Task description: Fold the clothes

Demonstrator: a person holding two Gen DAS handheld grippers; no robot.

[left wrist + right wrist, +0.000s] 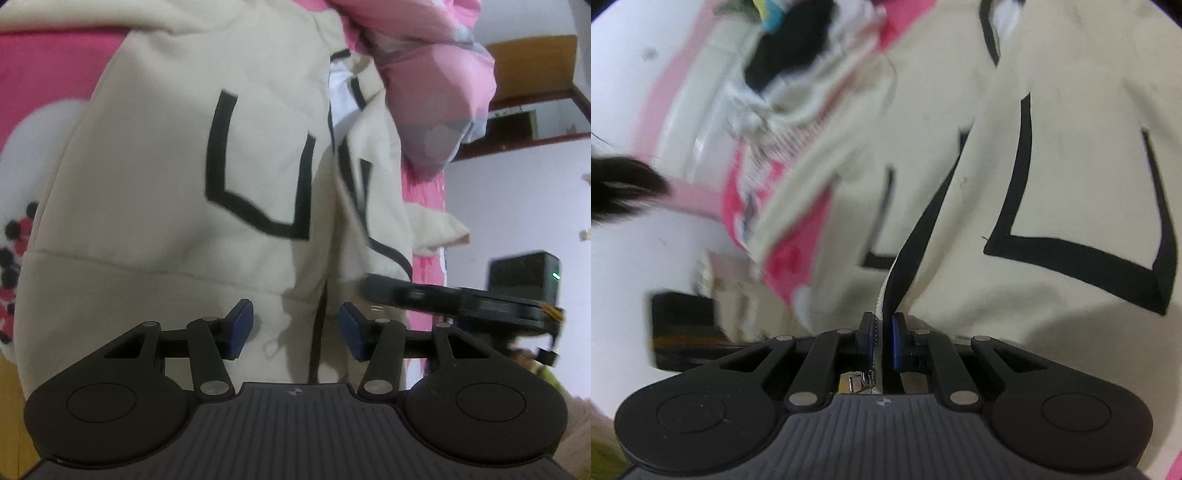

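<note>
On pink bedding (48,74), right gripper (882,341) pinches the cream jacket (1052,166) hem.

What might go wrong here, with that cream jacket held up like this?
1. Only the right gripper pinches the jacket, by its black zipper edge. That narrow strip could slip out and the jacket drop.
2. The left gripper is open with cloth between its fingers; closing now may catch a random bunch and give a crooked fold.
3. The view is blurred, so things seem to be moving fast; a loose sleeve could swing and snag.
</note>
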